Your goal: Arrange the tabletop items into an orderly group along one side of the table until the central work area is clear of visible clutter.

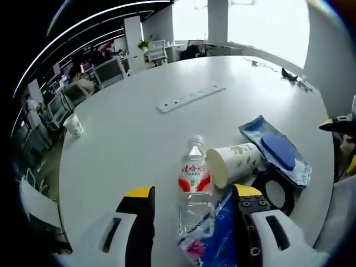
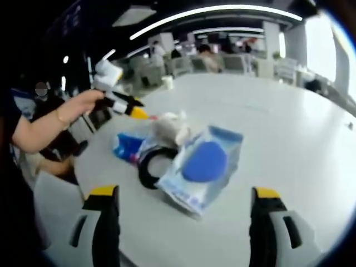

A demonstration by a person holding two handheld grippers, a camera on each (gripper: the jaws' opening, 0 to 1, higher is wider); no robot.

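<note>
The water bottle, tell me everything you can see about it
The water bottle is clear plastic with a clear cap and a red and white label. It lies on its side on the white table, cap pointing away, between the open jaws of the left gripper. Its base rests on a blue packet, and a tipped paper cup lies against its right side. It looks empty or nearly so.

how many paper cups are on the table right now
2. One paper cup lies on its side beside the water bottle, near the left gripper. The other cup stands upright at the table's far left edge. Others may be hidden.
</note>
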